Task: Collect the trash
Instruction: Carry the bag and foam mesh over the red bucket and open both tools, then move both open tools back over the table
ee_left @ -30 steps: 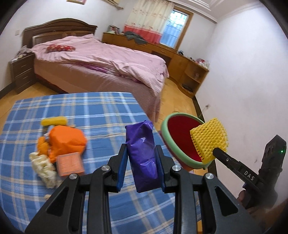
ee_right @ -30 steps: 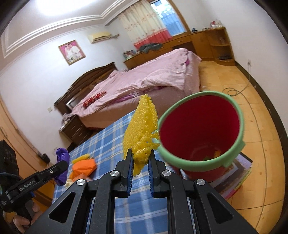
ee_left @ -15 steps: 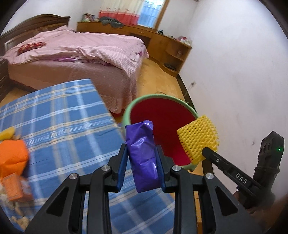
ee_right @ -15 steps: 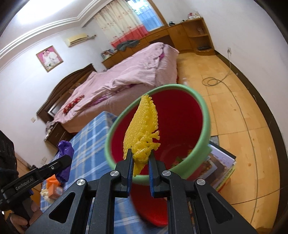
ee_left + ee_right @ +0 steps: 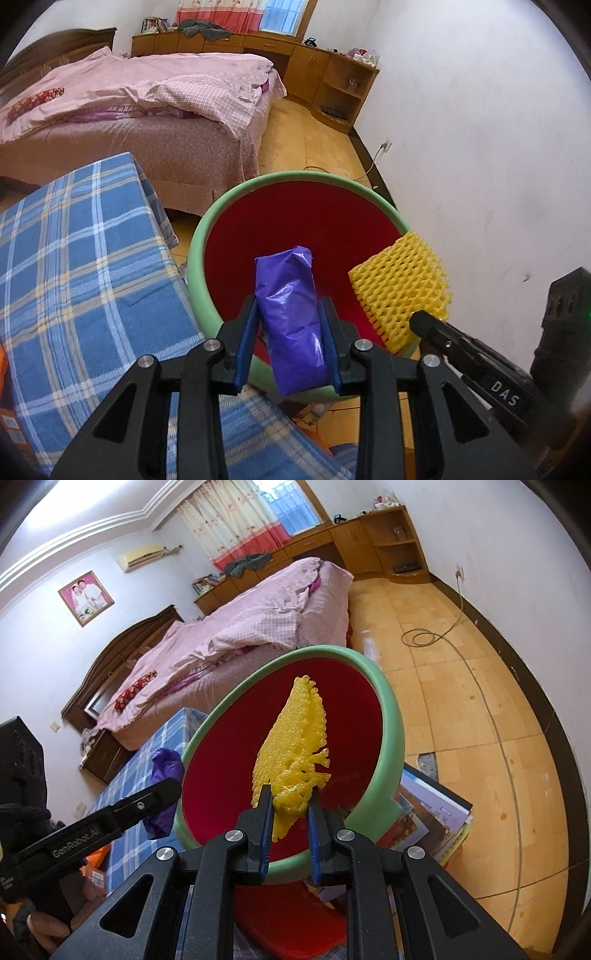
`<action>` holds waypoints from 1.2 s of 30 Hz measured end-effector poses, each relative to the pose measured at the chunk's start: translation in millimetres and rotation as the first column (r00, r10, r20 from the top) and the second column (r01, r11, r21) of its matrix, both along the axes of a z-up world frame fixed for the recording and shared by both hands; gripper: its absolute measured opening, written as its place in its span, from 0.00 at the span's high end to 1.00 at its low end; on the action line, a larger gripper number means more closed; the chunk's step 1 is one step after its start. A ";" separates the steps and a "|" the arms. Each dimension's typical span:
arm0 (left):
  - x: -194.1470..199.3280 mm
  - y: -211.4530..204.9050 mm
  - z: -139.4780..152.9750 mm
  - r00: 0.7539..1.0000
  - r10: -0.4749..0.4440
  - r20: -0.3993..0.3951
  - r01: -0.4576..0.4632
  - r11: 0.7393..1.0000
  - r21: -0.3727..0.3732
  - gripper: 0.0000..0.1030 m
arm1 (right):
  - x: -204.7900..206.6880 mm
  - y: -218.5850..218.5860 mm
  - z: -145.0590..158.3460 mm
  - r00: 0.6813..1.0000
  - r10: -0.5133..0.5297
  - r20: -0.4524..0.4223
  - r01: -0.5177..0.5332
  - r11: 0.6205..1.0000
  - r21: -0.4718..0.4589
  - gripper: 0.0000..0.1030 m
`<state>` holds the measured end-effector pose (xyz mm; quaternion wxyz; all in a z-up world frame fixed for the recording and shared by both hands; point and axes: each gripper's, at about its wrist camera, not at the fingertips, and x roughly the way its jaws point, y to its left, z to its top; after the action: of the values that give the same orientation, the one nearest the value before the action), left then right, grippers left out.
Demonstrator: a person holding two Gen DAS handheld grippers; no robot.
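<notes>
Bin [image 5: 201, 236], red inside with a green rim, stands on the floor past the edge of the blue plaid counter [image 5: 74, 266], mouth open directly ahead of and below both pairs of fingers.

Left gripper [image 5: 288, 347]: jaws just easing apart, purple wrapper [image 5: 290, 317] between them, long axis pointing along the fingers into the bin.

Right gripper [image 5: 290, 819]: jaws likewise just easing apart, yellow foam net [image 5: 295, 746] standing upright between them over the bin mouth.

Both hands equally near; release should drop both.

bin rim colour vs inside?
The bin's rim is pale green and its inside is red; this shows best in the left wrist view.
</notes>
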<state>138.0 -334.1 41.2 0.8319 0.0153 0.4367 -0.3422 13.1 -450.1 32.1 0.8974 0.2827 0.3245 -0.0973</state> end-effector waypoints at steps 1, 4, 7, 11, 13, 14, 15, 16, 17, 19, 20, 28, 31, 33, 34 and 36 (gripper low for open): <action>-0.2 -1.0 -1.2 1.000 0.001 0.002 -0.001 1.000 0.005 0.66 | 0.2 -0.6 -0.3 1.000 -0.002 0.004 0.002 1.000 0.003 0.80; 0.8 -4.2 -4.1 1.000 0.007 0.000 -0.007 1.000 0.010 0.57 | 2.2 -3.1 -2.0 1.000 -0.015 -0.001 0.015 1.000 0.006 0.75; 0.1 -3.2 -3.5 1.000 0.015 -0.002 -0.015 1.000 0.004 0.56 | 2.7 -6.0 -2.9 1.000 -0.027 -0.008 0.027 1.000 0.016 0.71; -2.6 2.7 -0.2 1.000 0.027 -0.001 -0.027 1.000 0.007 0.56 | 0.3 -7.8 -0.8 1.000 -0.028 0.006 0.028 0.999 0.019 0.68; -5.3 8.0 2.2 0.999 0.035 -0.004 -0.035 0.999 0.007 0.56 | -0.2 -8.0 -0.1 1.000 -0.028 0.008 0.028 0.999 0.026 0.68; -6.7 10.7 3.2 0.999 0.038 -0.003 -0.038 0.999 0.005 0.56 | -0.5 -7.6 0.4 1.000 -0.028 0.010 0.028 0.999 0.030 0.67; -8.4 14.4 5.0 0.999 0.042 -0.001 -0.042 0.999 0.001 0.56 | -0.9 -7.4 1.4 0.999 -0.027 0.017 0.026 0.999 0.032 0.66; -9.6 17.2 6.4 0.999 0.046 0.001 -0.046 0.999 -0.002 0.56 | -1.8 -6.2 2.8 0.999 -0.027 0.023 0.026 0.999 0.031 0.60; -11.6 21.8 8.7 0.999 0.053 0.004 -0.052 0.999 -0.006 0.56 | -2.7 -4.9 4.0 0.999 -0.029 0.028 0.028 0.999 0.029 0.52; -14.6 29.8 12.0 0.998 0.065 0.006 -0.065 0.998 -0.011 0.56 | -4.3 -3.4 4.9 0.999 -0.029 0.041 0.028 0.999 0.027 0.43; -16.1 34.3 13.8 0.997 0.070 0.007 -0.070 0.997 -0.015 0.56 | -4.7 -2.6 5.3 0.999 -0.029 0.044 0.028 0.999 0.026 0.42; -30.8 75.7 26.8 0.991 0.129 0.024 -0.128 0.991 -0.035 0.56 | -12.5 9.2 10.7 0.998 -0.021 0.067 0.019 0.999 0.039 0.42; -36.2 92.2 31.1 0.987 0.155 0.031 -0.154 0.987 -0.044 0.56 | -16.6 18.7 16.4 0.997 -0.016 0.072 0.014 0.999 0.030 0.42; -39.9 105.9 33.2 0.984 0.177 0.034 -0.175 0.984 -0.042 0.56 | -18.3 25.3 19.8 0.997 -0.010 0.075 0.007 1.000 0.028 0.42; -41.6 113.2 34.3 0.981 0.189 0.036 -0.187 0.981 -0.041 0.56 | -19.3 30.4 21.5 0.997 -0.002 0.078 0.000 1.000 0.029 0.42; -44.5 125.2 35.9 0.977 0.209 0.040 -0.207 0.977 -0.042 0.56 | -19.8 38.5 22.8 0.997 0.013 0.079 -0.015 1.000 0.028 0.42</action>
<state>93.5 -208.9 77.1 0.8726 -0.0385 0.4110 -0.2611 -6.7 -411.6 54.8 0.9061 0.2968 0.2920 -0.0752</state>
